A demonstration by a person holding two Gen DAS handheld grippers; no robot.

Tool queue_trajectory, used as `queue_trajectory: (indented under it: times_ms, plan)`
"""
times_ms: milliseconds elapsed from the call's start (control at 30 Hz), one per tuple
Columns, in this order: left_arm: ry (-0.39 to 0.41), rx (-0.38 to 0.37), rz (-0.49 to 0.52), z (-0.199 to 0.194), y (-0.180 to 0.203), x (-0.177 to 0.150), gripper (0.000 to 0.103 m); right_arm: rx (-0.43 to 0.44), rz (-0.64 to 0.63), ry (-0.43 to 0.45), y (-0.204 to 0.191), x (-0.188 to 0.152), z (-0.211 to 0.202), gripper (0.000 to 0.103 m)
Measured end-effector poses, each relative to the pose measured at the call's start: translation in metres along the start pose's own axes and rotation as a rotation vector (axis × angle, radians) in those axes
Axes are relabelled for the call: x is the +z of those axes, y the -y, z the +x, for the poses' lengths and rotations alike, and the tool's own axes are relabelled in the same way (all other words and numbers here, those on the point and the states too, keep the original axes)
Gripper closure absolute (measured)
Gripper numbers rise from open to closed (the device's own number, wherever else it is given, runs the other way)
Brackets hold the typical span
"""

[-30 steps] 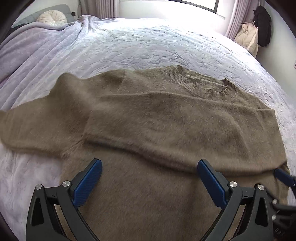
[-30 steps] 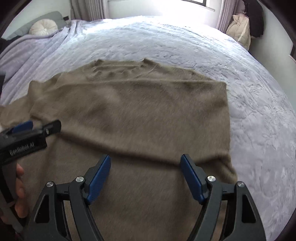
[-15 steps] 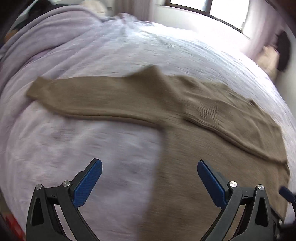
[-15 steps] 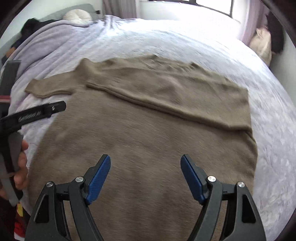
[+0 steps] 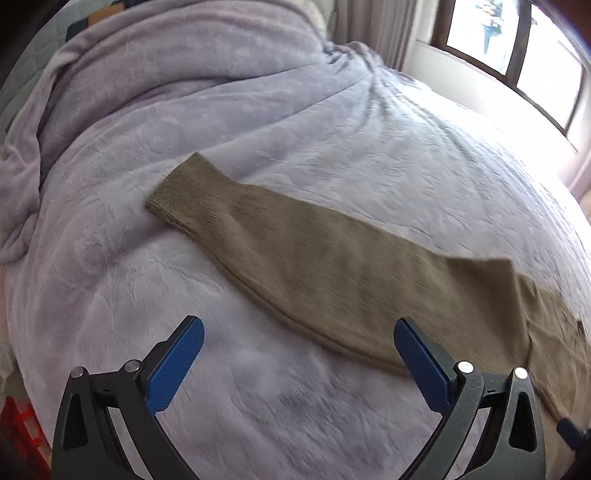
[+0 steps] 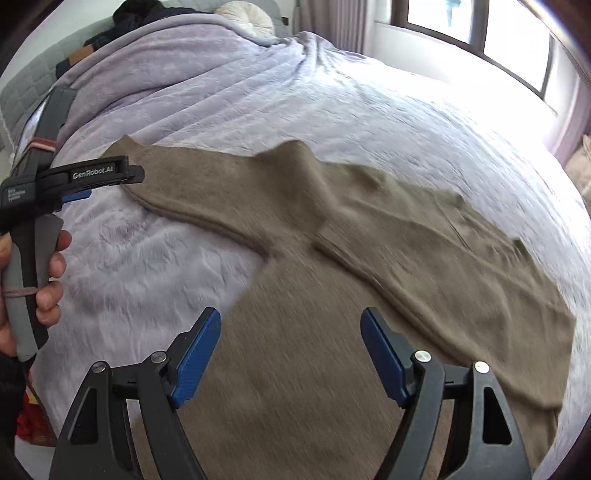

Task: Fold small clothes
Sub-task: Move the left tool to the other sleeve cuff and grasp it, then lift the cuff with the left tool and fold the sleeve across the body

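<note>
Sweater point(image 6: 332, 280) flat on bed point(image 6: 369, 103). One sleeve point(image 6: 424, 266) already folded across chest, other sleeve point(image 5: 280, 251) out sideways, unfolded. Left gripper point(image 5: 299, 350) and right gripper point(image 6: 291, 343) both wide open, holding nothing. Maybe third done; body folds left.

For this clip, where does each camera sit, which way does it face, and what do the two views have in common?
Left wrist: rides on the left gripper, looking forward over its open jaws at the olive-brown knitted sweater's outstretched sleeve on the lilac textured bedspread; only the gripper's blue-padded fingers show.
Right wrist: rides on the right gripper, jaws open, facing the sweater's body; the person's left hand holding the left gripper shows at the left edge.
Shared: sweater, bedspread, window.
</note>
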State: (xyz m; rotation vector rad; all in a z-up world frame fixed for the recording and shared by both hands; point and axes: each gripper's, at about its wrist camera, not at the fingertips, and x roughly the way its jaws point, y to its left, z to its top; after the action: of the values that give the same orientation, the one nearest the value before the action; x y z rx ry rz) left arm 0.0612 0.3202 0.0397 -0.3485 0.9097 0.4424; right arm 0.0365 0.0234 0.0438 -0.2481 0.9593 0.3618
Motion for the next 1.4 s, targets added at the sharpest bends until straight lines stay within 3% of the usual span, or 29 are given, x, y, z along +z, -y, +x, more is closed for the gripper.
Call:
queue_trajectory:
  times_ms: [167,267,433,600,633,700,767,900,1000,1100,1400]
  plan:
    - [-0.07,0.061,-0.102,0.051,-0.039,0.03,0.0,0.024,-0.045,-0.019,-0.033,0.02,0.024,0.022]
    - [-0.13,0.022,-0.181,0.082,-0.055,0.04,0.0,0.015,-0.087,-0.026,-0.049,0.023,0.033,0.022]
    - [-0.067,0.011,-0.163,0.1,-0.042,0.062,0.0,-0.008,-0.118,-0.037,-0.057,0.03,0.046,0.022]
    - [-0.014,0.002,-0.167,0.104,-0.031,0.071,0.002,0.008,-0.022,-0.031,-0.034,0.045,0.051,0.022]
    - [0.012,-0.016,-0.152,0.099,-0.027,0.071,0.03,0.009,0.005,-0.022,-0.027,0.05,0.052,0.022]
    - [0.02,-0.047,-0.069,0.096,-0.015,0.069,0.07,-0.006,0.049,-0.006,-0.013,0.057,0.052,0.022]
    - [0.005,-0.053,-0.05,0.098,-0.012,0.068,0.082,-0.028,0.095,0.002,0.002,0.065,0.055,0.022]
    - [0.048,-0.058,-0.092,0.079,-0.027,0.066,0.091,-0.053,0.186,0.019,0.026,0.075,0.061,0.022]
    - [0.101,-0.091,-0.143,0.052,-0.047,0.069,0.091,-0.121,0.241,-0.013,0.04,0.079,0.074,0.022]
    - [0.123,-0.111,-0.159,0.036,-0.056,0.073,0.091,-0.104,0.273,-0.032,0.043,0.082,0.09,0.022]
    - [0.15,-0.093,-0.132,0.011,-0.061,0.063,0.091,-0.209,0.159,-0.09,0.019,0.113,0.148,0.022]
